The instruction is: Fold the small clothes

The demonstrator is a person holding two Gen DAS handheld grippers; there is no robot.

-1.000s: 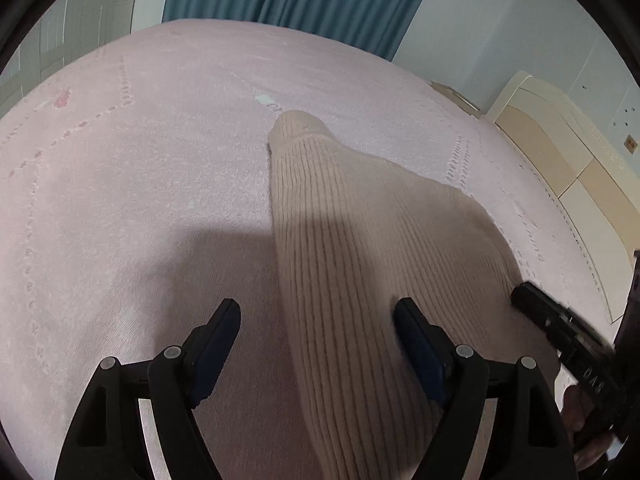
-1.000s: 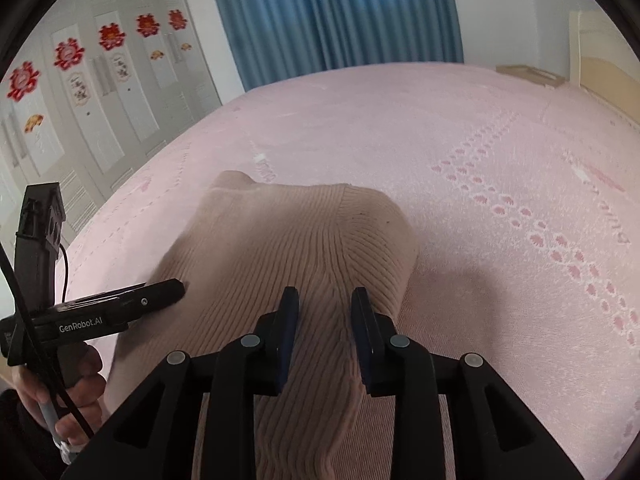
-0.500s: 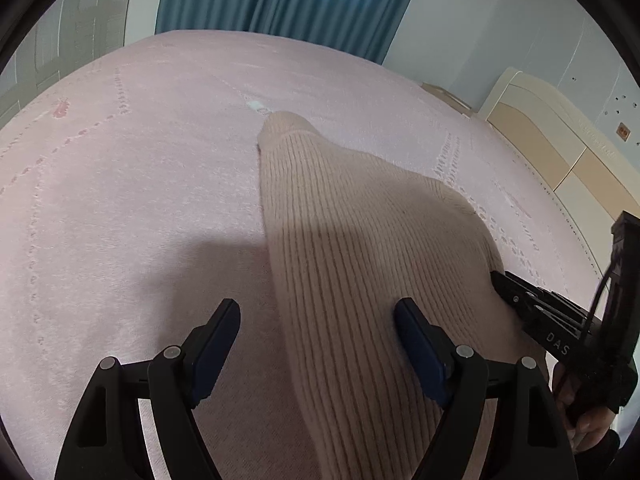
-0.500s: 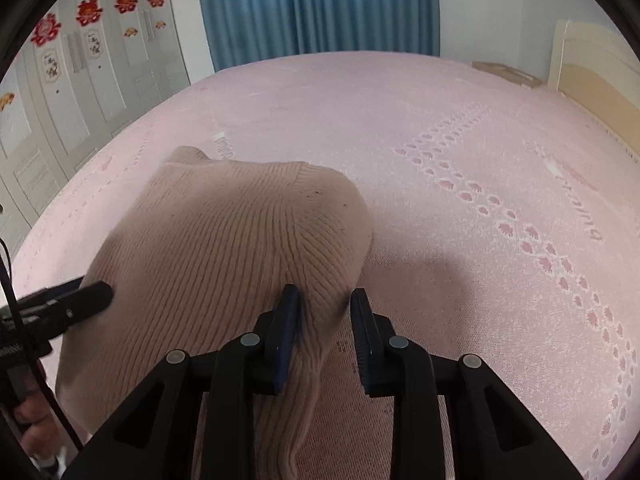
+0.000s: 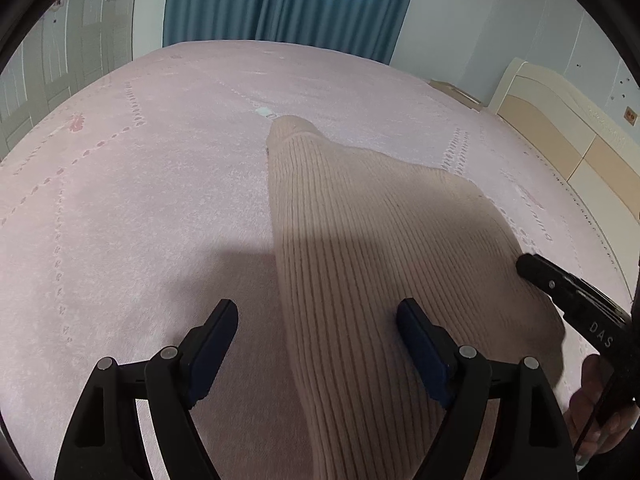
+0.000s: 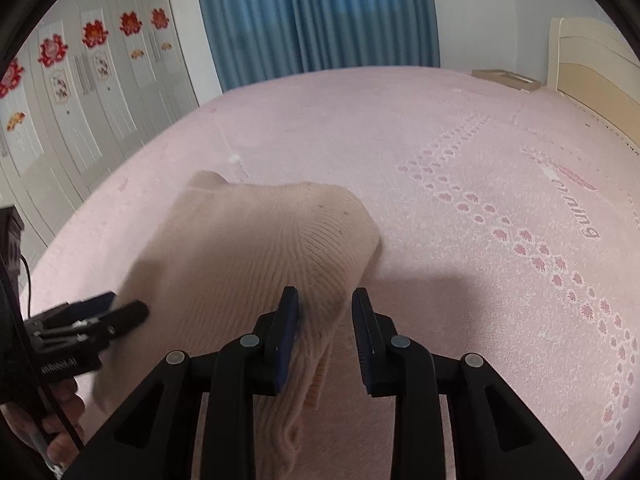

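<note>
Left tool [image 5: 316,314]: we see it spread wide, fingers straddling the left edge of the sweater [image 5: 384,248]; the right finger sits over the knit, the left over bare bed [image 5: 120,200].
Right tool [image 6: 325,312]: we see a moderate gap between its fingers; a fold of sweater [image 6: 256,256] lies against the left finger, clear of the right, so nothing is pinched.
Sweater: beige ribbed knit, lying on the pink bed between both tools.
Beyond: blue curtain [image 6: 316,16], wardrobe [image 6: 80,80] with red decorations.
</note>
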